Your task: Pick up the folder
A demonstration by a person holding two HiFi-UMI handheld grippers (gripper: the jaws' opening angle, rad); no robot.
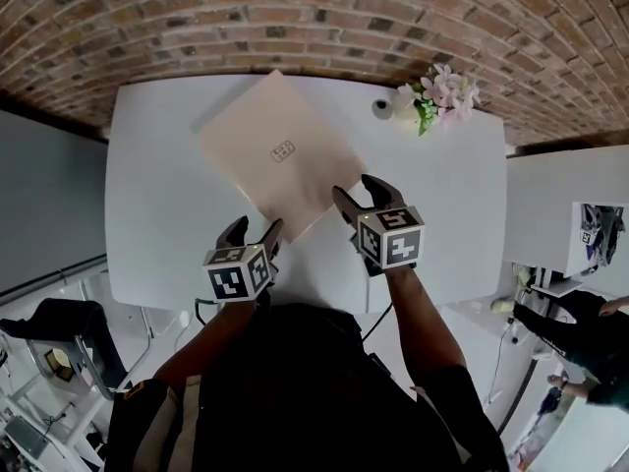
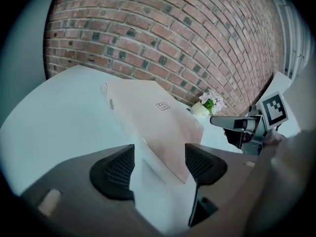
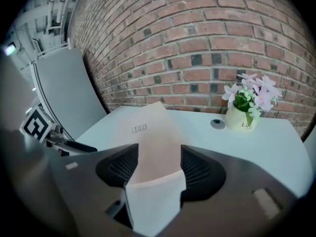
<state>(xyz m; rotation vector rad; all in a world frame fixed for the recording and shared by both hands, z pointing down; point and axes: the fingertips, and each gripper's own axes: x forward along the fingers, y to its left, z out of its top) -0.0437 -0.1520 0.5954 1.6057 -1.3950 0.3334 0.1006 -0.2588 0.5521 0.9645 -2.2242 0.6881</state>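
Observation:
A beige folder (image 1: 280, 155) with a small logo lies flat and skewed on the white table (image 1: 157, 214). My left gripper (image 1: 257, 232) hovers by the folder's near corner, open, with only bare table and that corner (image 2: 170, 147) showing between its fingers (image 2: 116, 172). My right gripper (image 1: 356, 193) is at the folder's near right edge, also open. In the right gripper view the folder (image 3: 150, 132) runs up between the two pads (image 3: 200, 169), and its near edge lies in the gap without being pinched. Each gripper shows in the other's view: the right gripper (image 2: 237, 125) and the left gripper (image 3: 59, 139).
A white pot of pink flowers (image 1: 437, 96) stands at the table's back right, with a small round grey disc (image 1: 381, 107) beside it. A brick wall (image 1: 314, 18) backs the table. A grey panel (image 1: 39, 205) stands at the left, and another white surface (image 1: 550, 205) at the right.

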